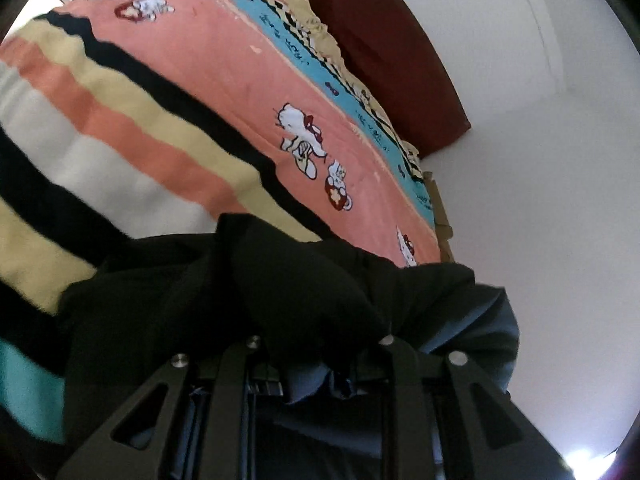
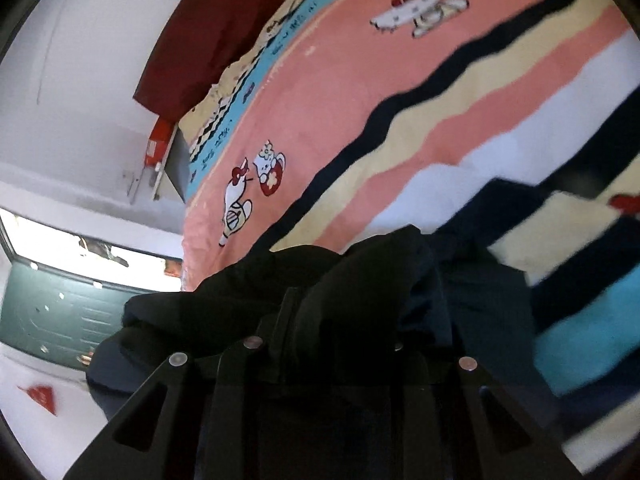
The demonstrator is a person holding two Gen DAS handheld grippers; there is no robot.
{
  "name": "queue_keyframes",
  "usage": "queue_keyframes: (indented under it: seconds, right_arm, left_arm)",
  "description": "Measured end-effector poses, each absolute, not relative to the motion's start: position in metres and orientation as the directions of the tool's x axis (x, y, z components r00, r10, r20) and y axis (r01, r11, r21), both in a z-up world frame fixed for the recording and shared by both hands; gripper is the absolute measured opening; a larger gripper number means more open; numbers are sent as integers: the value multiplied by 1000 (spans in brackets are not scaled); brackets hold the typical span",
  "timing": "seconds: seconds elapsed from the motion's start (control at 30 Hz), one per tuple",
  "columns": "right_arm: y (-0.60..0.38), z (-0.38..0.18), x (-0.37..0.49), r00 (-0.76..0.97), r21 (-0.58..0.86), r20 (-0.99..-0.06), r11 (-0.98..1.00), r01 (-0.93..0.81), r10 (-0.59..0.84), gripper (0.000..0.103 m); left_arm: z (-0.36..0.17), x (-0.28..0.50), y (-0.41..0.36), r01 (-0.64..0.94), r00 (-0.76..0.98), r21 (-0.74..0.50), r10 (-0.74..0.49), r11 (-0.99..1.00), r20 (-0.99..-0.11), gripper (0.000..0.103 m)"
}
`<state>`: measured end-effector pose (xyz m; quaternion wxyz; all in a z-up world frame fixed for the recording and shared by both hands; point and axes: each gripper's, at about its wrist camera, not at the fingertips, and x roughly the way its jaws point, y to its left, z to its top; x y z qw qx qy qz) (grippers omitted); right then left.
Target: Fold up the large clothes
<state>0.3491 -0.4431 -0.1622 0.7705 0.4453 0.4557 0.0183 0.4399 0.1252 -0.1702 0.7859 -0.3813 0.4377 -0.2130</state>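
Observation:
A large black garment (image 1: 160, 300) with a blue-grey lining (image 1: 472, 332) is bunched up over my left gripper (image 1: 316, 320). Its fingertips are buried in the cloth, and the jaws stand close together, pinched on a fold. In the right wrist view the same dark garment (image 2: 240, 300) is heaped over my right gripper (image 2: 328, 320), which is likewise shut on a thick fold with its tips hidden. Both grippers hang just above a bed covered by a striped pink bedspread (image 1: 224, 72) printed with cartoon cats.
The bedspread (image 2: 360, 80) fills most of the right wrist view. A maroon pillow (image 1: 384, 52) (image 2: 224, 20) lies at the head of the bed against a white wall (image 1: 540, 160). Beside the bed are a red box (image 2: 158, 140), a bright window (image 2: 60, 248) and a green panel (image 2: 60, 312).

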Motion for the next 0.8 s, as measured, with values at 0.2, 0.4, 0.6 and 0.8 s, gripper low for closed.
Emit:
queue_keyframes:
  seconds: [0.2, 0.4, 0.6, 0.8]
  right_arm:
    - [-444, -173, 358, 572, 707, -683, 606, 364, 453, 24]
    - [-459, -171, 344, 636, 803, -581, 483, 349, 507, 57]
    - [-476, -134, 322, 694, 804, -560, 500, 322, 453, 76]
    - [-458, -75, 299, 694, 700, -609, 671, 244, 383, 76]
  left_arm:
    - [-183, 452, 125, -1, 515, -812, -695, 584, -501, 21]
    - [-160, 436, 151, 6, 567, -900, -743, 435, -356, 62]
    - [-114, 417, 181, 31, 647, -924, -712, 381, -272, 64]
    - [-58, 385, 155, 105, 619, -769, -647, 630, -445, 64]
